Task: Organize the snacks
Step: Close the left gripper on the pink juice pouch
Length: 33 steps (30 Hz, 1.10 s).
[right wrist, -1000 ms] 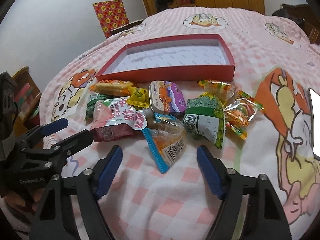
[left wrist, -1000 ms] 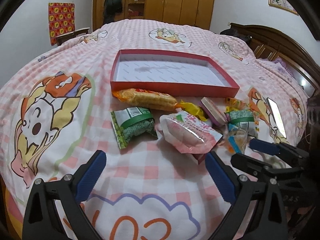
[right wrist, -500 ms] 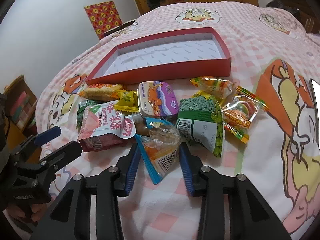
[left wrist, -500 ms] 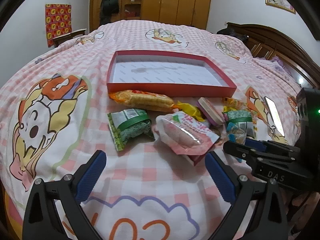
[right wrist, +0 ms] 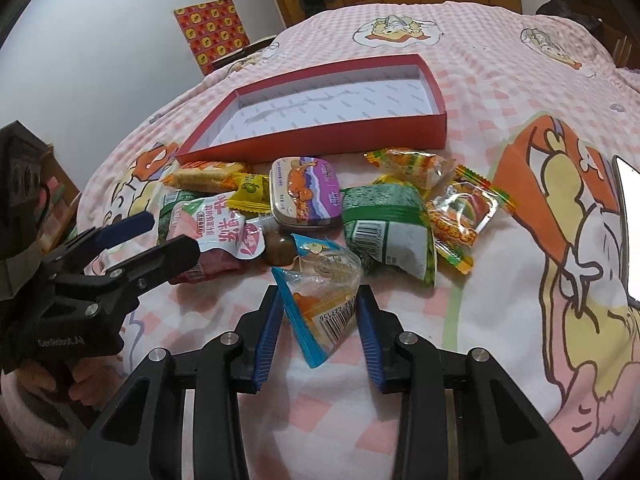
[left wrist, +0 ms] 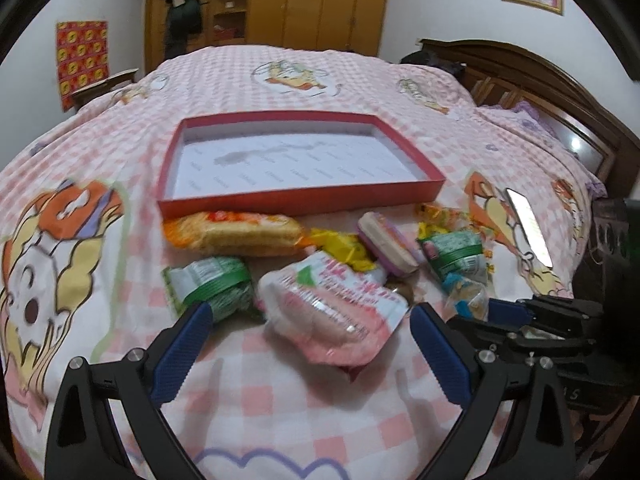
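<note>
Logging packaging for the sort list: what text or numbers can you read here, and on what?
"227156", partly hidden: barcode on the clear blue-edged packet.
"GenRobot.AI", faint: body of the left hand-held gripper.
Pink pouch: Chinese print, unclear.
Purple tin, green packet: too small.

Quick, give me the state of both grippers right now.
Left gripper: open, holding nothing, jaws wide apart in front of the pink snack pouch.
Right gripper: jaws closed on the clear blue-edged snack packet.
</note>
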Motion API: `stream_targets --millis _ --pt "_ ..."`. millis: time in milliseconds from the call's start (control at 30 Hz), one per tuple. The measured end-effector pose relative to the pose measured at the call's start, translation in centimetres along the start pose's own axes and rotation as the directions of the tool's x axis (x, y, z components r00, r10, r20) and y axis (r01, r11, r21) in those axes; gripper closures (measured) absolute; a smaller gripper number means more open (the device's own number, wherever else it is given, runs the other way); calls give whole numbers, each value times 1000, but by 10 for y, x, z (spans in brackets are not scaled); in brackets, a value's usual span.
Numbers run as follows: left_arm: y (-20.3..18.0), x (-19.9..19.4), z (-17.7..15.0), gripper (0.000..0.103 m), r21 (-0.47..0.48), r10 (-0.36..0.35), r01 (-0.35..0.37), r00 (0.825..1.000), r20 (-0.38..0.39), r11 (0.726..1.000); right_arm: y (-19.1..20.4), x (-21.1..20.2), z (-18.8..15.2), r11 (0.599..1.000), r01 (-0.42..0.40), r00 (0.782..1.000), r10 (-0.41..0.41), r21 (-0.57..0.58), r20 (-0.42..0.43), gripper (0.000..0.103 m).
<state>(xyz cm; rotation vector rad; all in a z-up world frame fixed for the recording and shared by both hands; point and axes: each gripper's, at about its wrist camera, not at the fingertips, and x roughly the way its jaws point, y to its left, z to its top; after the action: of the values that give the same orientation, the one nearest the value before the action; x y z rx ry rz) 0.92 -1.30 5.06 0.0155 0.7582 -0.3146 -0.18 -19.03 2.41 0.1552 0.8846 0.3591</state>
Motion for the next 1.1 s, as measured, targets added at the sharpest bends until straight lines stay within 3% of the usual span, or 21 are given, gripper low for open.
stream_targets --millis 167,300,400,633,867,933,1100 --pt "-9 5 6 2 46 -36 35 999 29 998 0 -1 -3 1000 5 1000 -5 -7 3 65" --pt "-14 14 5 7 61 -67 68 997 -25 996 -1 -2 -3 1000 0 1000 0 -7 2 65" --pt "-18 13 1 15 66 -46 49 998 -37 997 -4 -3 -3 1000 -9 1000 9 1 3 65" --pt "-30 7 -7 16 99 -114 121 991 -75 988 -6 -3 -4 1000 -18 1000 18 6 3 65" --pt "-30 24 -2 16 97 -70 76 995 -66 992 -11 -3 -4 999 -28 1000 28 31 3 65" --pt "-27 29 -2 24 81 -70 76 995 -77 994 -9 -3 -5 1000 -20 1000 20 20 5 65" --pt "-25 29 -8 27 76 -50 57 994 -93 995 -10 -4 -6 999 -32 999 32 35 9 65"
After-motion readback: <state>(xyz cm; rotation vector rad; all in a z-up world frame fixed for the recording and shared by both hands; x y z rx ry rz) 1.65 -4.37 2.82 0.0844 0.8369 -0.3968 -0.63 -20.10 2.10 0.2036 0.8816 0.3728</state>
